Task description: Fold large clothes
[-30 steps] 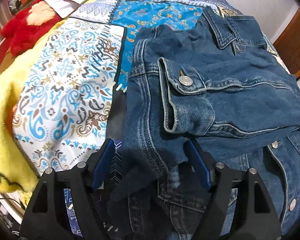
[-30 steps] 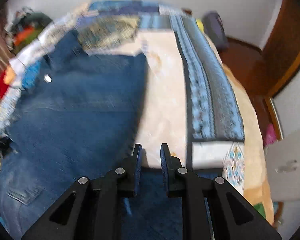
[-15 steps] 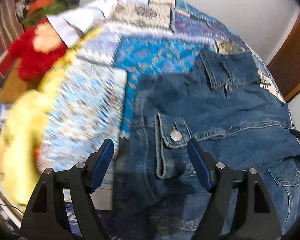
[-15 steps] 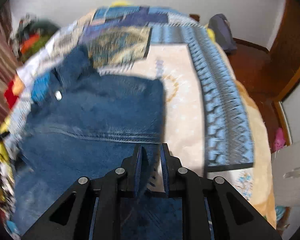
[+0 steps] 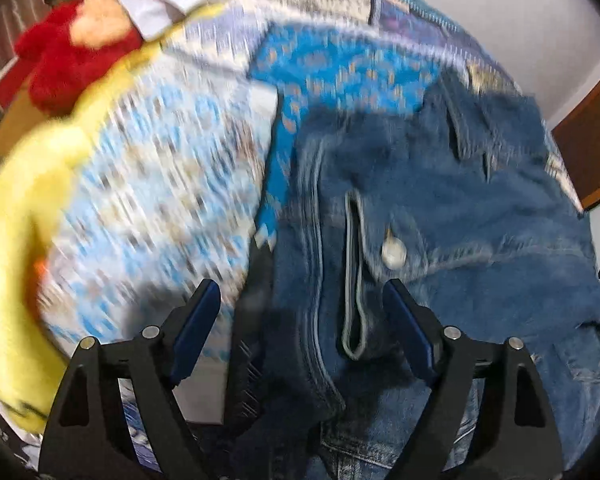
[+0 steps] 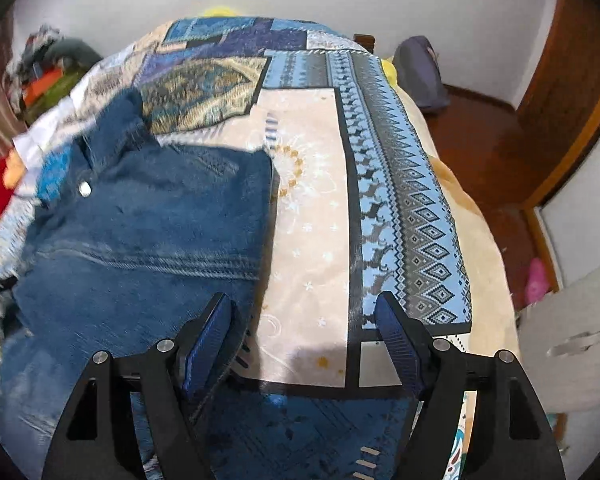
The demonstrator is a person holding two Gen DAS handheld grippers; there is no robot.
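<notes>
We have just let go of the dark blue denim jacket (image 5: 440, 208), and it lies spread on the patchwork bedspread of blue and cream printed panels (image 6: 312, 220). Our left gripper (image 5: 300, 320) stands released, its jaws having just been opening a little wider; the jacket's folded side edge and a buttoned cuff lie beneath and between the blue pads, but nothing is pinched. Our right gripper (image 6: 304, 332) is also released: its jaws have just been opening from nearly closed, and only bare bedspread shows between them, the jacket's right edge lying just to the left of the left pad.

Beyond and to the left of the left gripper sit a yellow fleece blanket (image 5: 16, 240) and a red plush toy (image 5: 72, 60), well clear of the jacket.

We judge that one fold has been laid down, a sleeve turned in across the body, and both hands are lifting clear. The next move, as we read it, calls for fresh grips on the garment, probably at the hem corners nearest us, so we can carry the lower half up towards the collar. Thick denim will need a firm pinch through several layers, and both hands should travel together to keep the edges square.
</notes>
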